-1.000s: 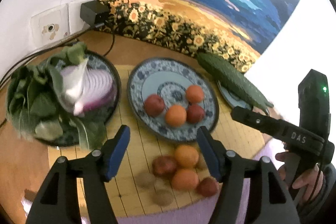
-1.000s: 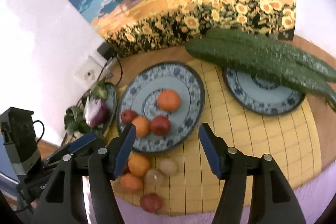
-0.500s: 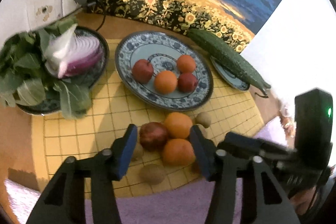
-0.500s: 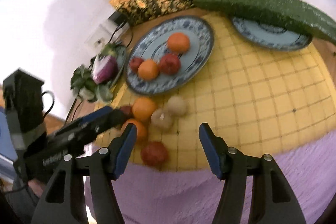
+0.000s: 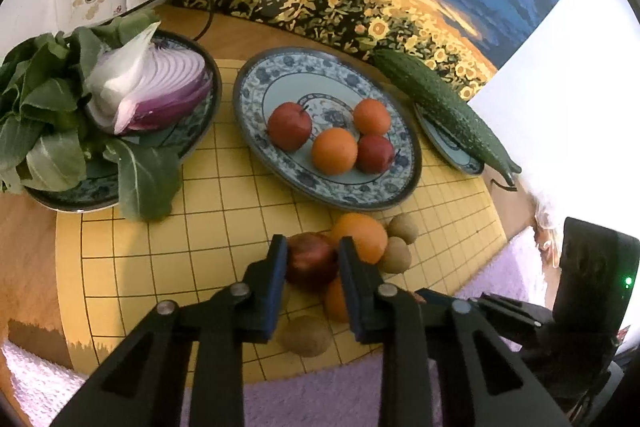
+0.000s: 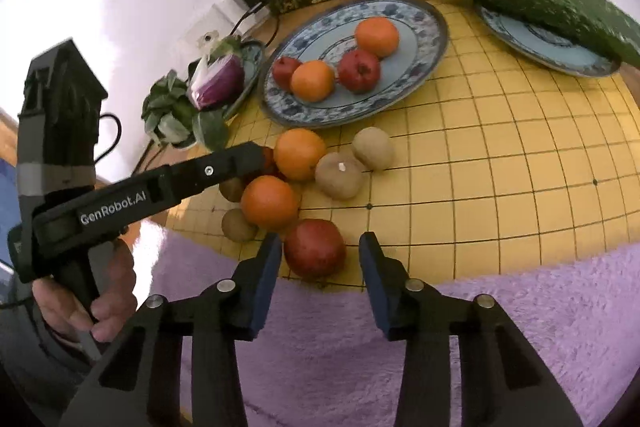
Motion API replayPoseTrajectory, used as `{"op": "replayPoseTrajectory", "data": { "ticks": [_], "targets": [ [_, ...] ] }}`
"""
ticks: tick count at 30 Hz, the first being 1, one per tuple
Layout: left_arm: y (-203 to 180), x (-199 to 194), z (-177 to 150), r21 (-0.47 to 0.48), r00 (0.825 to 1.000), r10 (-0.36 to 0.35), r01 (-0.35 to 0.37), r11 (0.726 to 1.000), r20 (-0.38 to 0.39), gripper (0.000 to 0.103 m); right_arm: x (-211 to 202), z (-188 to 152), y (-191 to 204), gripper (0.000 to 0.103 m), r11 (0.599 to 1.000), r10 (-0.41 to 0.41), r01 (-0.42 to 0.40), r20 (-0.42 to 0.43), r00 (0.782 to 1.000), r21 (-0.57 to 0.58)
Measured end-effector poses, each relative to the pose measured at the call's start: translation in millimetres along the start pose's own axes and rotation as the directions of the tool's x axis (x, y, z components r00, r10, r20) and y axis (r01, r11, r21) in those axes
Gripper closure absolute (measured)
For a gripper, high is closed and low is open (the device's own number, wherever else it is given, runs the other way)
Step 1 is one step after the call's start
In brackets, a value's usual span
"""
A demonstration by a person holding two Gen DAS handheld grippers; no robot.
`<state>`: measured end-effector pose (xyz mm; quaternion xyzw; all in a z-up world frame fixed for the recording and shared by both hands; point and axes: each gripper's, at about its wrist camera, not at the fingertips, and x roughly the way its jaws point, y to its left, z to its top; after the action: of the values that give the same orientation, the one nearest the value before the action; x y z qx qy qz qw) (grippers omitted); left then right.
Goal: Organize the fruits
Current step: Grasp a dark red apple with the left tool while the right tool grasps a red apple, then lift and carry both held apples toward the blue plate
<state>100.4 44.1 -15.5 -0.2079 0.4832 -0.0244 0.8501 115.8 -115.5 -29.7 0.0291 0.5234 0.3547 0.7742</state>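
Observation:
On the yellow gridded mat lies a cluster of loose oranges, kiwis and red apples. My left gripper is shut on a dark red apple in that cluster, next to an orange. My right gripper is closing around another red apple at the mat's front edge; a gap shows at the right pad. The left gripper's finger reaches in from the left. Behind, a blue-patterned plate holds two oranges and two red apples.
A plate with leafy greens and a cut red onion stands at the left. A cucumber lies over a small plate at the right. A purple fuzzy cloth covers the front. A painting, charger and cable line the back wall.
The left jaws have closed from wide apart onto the dark red apple. The right gripper has come down toward the apple at the mat's front edge and its jaws have narrowed.

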Motion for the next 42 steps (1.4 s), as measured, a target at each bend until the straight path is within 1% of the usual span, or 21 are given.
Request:
{"op": "replayPoseTrajectory", "data": {
  "ticks": [2,4,9,19,24,32,38,42],
  "targets": [
    [-0.6,-0.3,-0.4,0.002,1.000,0.003,-0.003,1.000,0.003,0.076,1.5,-0.7,1.8,0.067,1.000,-0.003,0.003,-0.002,1.000,-0.005],
    [-2.0,-1.1,-1.1,0.012,1.000,0.014,-0.014,1.000,0.006,0.077,2.6,-1.0,1.6,0.069,1.000,0.001,-0.001,-0.002,1.000,-0.003],
    [-7.3,-8.0,-3.1,0.042,0.999,0.027,-0.029,0.999,0.029,0.078,2.3,-0.7,0.2,0.069,1.000,-0.007,0.007,0.007,1.000,0.007],
    [-7.5,-28.8,4.3,0.017,0.997,0.023,-0.024,1.000,0.078,0.078,-10.1,5.0,2.3,0.070,1.000,-0.005,0.005,0.035,0.999,-0.003],
    [-7.3,-39.6,7.4,-0.001,0.995,0.021,-0.021,1.000,0.101,0.078,-21.2,9.0,2.9,0.070,1.000,-0.014,0.014,0.063,0.998,-0.008],
    [-8.7,-46.5,9.4,-0.012,0.993,0.025,-0.024,1.000,0.119,0.078,-30.8,13.7,1.1,0.070,1.000,-0.027,0.028,0.082,0.996,-0.014],
    [-9.4,-47.8,15.2,-0.021,0.991,0.030,-0.027,0.999,0.128,0.078,-33.8,23.2,-1.9,0.070,0.999,-0.030,0.032,0.085,0.996,-0.020],
    [-10.5,-49.7,22.5,-0.025,0.990,0.034,-0.031,0.999,0.137,0.078,-34.4,35.8,-3.2,0.070,0.999,-0.024,0.027,0.095,0.995,-0.027]
  ]
}}
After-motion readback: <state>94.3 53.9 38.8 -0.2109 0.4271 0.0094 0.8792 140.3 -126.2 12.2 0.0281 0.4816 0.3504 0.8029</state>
